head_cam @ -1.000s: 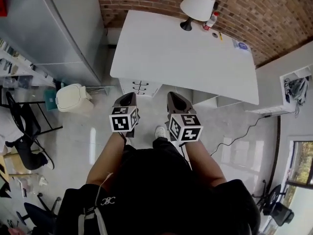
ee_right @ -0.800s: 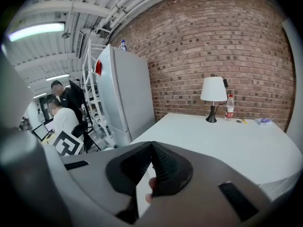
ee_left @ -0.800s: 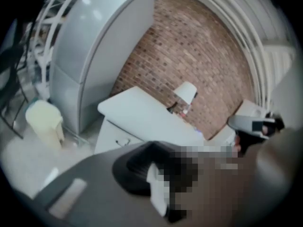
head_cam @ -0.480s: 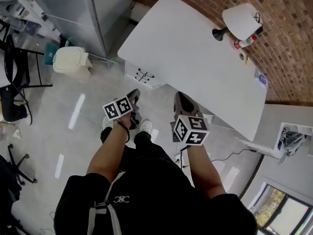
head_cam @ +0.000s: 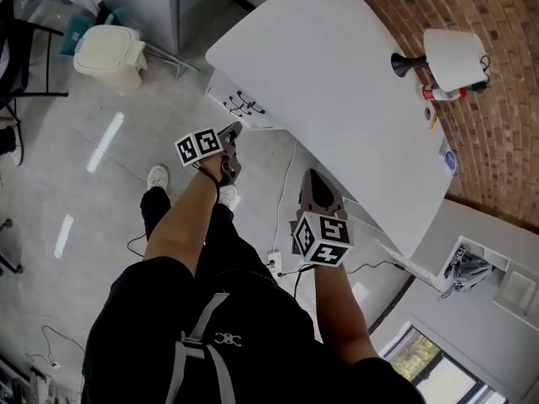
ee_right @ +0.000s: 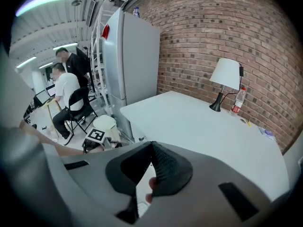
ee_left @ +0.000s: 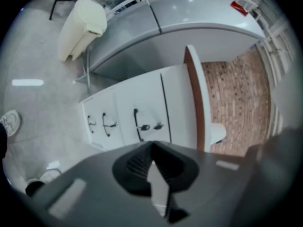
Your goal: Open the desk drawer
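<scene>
A red brick wall (head_cam: 505,141) is seen behind a broad white rectangular desk (head_cam: 337,82), beside which a tall grey metal cabinet (ee_left: 189,22) stands on the pale glossy floor (head_cam: 76,192). The white drawer unit (ee_left: 128,117) is tucked under one end of the desk, and its three drawer fronts are shown flush and closed, their black curved handles (ee_left: 136,125) untouched. A cream plastic lidded bin (head_cam: 105,53) is set near the foot of the cabinet. A lamp with a white shade and black stem (head_cam: 450,57) is placed at the desk's far corner, just beside a small clear bottle marked with red (head_cam: 442,93). The left gripper (head_cam: 235,128) is held out toward the drawer unit, near it but apart from it, with its jaws clenched tip to tip and nothing caught between them. The right gripper (head_cam: 310,175) is held by the desk's near edge and aimed across the desk top, its jaws likewise pressed together on nothing
</scene>
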